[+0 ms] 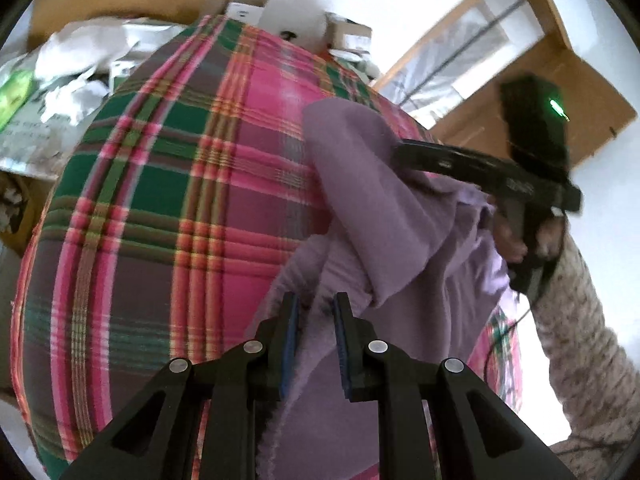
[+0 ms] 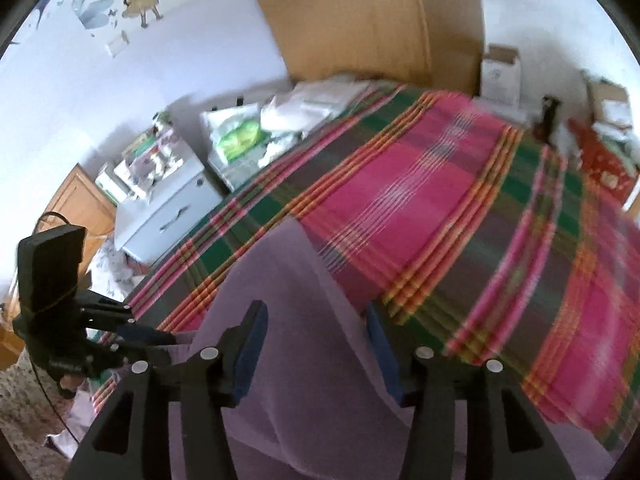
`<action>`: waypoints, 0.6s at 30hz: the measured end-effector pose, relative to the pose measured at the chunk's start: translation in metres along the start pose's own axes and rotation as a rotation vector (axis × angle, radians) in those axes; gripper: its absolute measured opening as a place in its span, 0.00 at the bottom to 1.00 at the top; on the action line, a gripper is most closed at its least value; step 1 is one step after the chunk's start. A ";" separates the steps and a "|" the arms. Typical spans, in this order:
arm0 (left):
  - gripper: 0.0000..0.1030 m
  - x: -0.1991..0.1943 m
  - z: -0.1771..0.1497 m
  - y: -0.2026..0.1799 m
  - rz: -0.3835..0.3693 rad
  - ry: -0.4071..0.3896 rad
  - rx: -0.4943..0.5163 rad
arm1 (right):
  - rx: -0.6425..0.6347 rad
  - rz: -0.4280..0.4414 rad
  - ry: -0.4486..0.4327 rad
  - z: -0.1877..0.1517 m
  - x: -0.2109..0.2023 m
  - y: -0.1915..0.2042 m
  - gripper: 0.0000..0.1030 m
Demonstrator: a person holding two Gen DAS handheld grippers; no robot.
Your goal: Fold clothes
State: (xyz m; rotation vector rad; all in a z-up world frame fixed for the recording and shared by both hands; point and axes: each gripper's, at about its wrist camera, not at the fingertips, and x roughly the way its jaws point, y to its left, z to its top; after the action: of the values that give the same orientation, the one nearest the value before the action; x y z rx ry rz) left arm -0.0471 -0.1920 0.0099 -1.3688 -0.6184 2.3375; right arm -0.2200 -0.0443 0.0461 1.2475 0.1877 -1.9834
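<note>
Lying bunched on a plaid bedspread (image 1: pixel 160 200), a lilac fleece garment (image 1: pixel 360 208) sits near the bed's near edge, soft and fuzzy, with a raw fluffy hem and deep folds; one flap is lifted and draped over the rest. Left gripper (image 1: pixel 314 344) has its blue-padded fingers nearly together, clamped on a ridge of the lilac fabric running between them. Right gripper (image 2: pixel 314 354) has its jaws spread wide apart, hovering over the garment, cloth under and between the fingers but not pinched. In the left wrist view the right gripper's finger tip pokes into the raised fold, and a hand (image 1: pixel 516 240) in a speckled knit sleeve (image 1: pixel 580 340) grips its handle. Bedspread is pink, green and brown checks with orange lines. At the far edge of the bed lie white plastic bags (image 2: pixel 304 108) and a green-printed packet (image 2: pixel 240 136). Open cardboard box (image 2: pixel 500 68) stands beyond the far corner; contents not visible. White drawer cabinet (image 2: pixel 168 216) beside the bed holds cluttered items on top, blurred.
</note>
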 end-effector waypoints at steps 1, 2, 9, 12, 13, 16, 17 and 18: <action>0.18 0.003 0.000 -0.002 -0.006 0.012 0.015 | 0.000 0.010 0.011 0.000 0.005 0.000 0.49; 0.18 0.007 0.000 -0.002 -0.003 0.029 0.021 | 0.002 0.020 0.017 -0.001 0.007 0.000 0.49; 0.24 0.022 -0.001 0.001 -0.044 0.074 -0.005 | -0.048 -0.026 0.030 -0.016 0.002 -0.001 0.04; 0.24 0.023 0.001 0.003 -0.041 0.068 -0.025 | -0.055 -0.056 0.025 -0.024 -0.008 -0.005 0.03; 0.24 0.019 0.000 0.001 -0.034 0.052 -0.025 | -0.052 -0.074 0.024 -0.025 -0.009 -0.007 0.03; 0.23 0.009 -0.001 -0.002 0.008 0.010 -0.011 | -0.030 -0.108 -0.001 -0.029 -0.016 -0.013 0.03; 0.22 0.007 -0.001 -0.002 0.014 0.008 -0.014 | -0.018 -0.118 -0.014 -0.031 -0.019 -0.016 0.03; 0.22 0.005 -0.002 -0.003 0.020 0.006 -0.016 | -0.010 -0.123 -0.024 -0.032 -0.022 -0.018 0.03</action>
State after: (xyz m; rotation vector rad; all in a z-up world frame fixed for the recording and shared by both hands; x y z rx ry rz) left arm -0.0474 -0.1867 0.0066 -1.3951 -0.6256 2.3482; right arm -0.2042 -0.0046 0.0435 1.2313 0.2678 -2.0987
